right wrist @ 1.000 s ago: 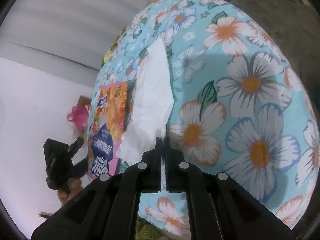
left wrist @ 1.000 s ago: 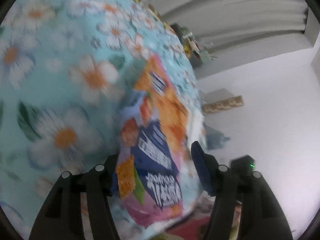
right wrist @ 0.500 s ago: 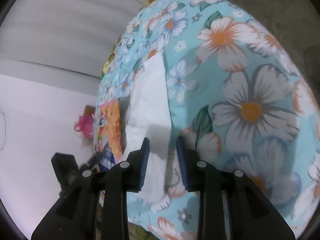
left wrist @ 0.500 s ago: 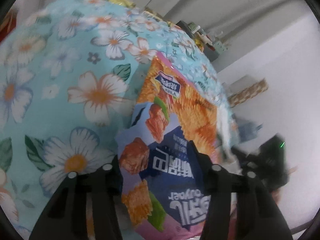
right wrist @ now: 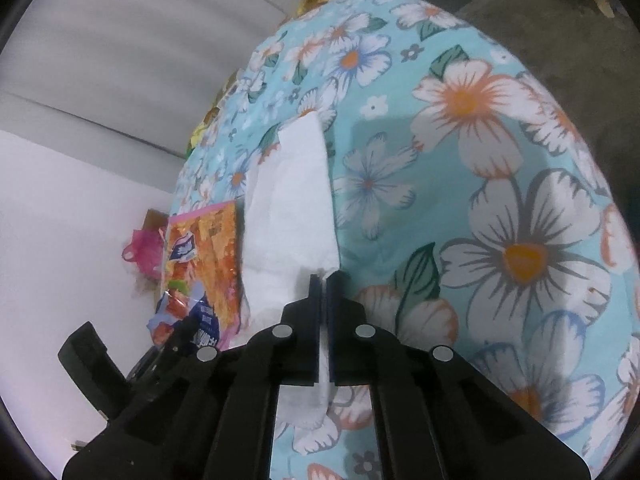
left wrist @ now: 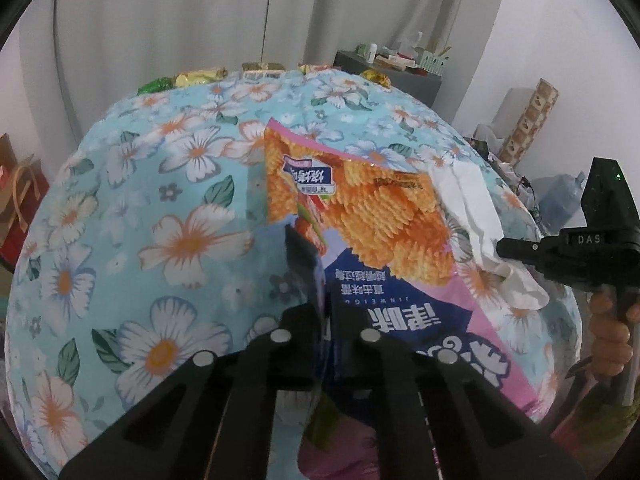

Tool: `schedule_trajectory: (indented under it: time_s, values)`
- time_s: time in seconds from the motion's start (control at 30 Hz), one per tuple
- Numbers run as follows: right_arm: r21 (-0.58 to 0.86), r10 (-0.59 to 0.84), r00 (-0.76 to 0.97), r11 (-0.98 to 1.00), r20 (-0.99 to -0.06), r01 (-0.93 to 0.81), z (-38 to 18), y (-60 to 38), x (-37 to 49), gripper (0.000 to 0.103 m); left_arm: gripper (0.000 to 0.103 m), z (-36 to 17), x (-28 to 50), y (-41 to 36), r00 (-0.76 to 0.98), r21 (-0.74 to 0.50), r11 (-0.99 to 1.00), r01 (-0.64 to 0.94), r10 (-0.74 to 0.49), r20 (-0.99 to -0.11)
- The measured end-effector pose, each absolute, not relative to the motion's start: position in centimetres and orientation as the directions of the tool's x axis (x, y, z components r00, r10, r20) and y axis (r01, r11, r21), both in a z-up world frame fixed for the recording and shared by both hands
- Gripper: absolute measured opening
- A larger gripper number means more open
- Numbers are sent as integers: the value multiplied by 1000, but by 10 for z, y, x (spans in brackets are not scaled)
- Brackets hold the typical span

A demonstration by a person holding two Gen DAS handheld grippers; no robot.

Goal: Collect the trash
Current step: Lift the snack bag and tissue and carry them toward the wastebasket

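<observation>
On the floral tablecloth lies an orange, pink and blue snack bag. My left gripper is shut on its near left edge, which is folded up between the pads. Just to the right of the bag is a white tissue. In the right wrist view my right gripper is shut on the near end of the tissue, with the snack bag to its left. The right gripper also shows from the side, held by a hand.
Gold and green candy wrappers lie along the table's far edge. Behind stand a curtain, a grey cabinet with small items, and a patterned roll. A red bag sits at the left. The left gripper's body shows at lower left.
The left gripper rolled upright and closed on the snack bag's edge. The right gripper opened, shifted along the tissue and shut on it again.
</observation>
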State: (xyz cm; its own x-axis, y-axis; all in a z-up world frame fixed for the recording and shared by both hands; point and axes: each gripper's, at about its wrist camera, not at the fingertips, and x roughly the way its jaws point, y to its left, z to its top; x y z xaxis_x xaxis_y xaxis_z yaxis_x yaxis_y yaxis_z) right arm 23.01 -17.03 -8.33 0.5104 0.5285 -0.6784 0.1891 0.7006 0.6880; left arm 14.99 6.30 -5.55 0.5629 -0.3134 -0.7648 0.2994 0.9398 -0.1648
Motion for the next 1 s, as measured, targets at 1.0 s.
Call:
schedule_trajectory:
  time_s: [1.0]
  values:
    - [707, 489, 673, 704, -554, 70, -8, -191, 191, 0, 0, 13, 124, 52, 684, -160, 925, 344, -364, -633]
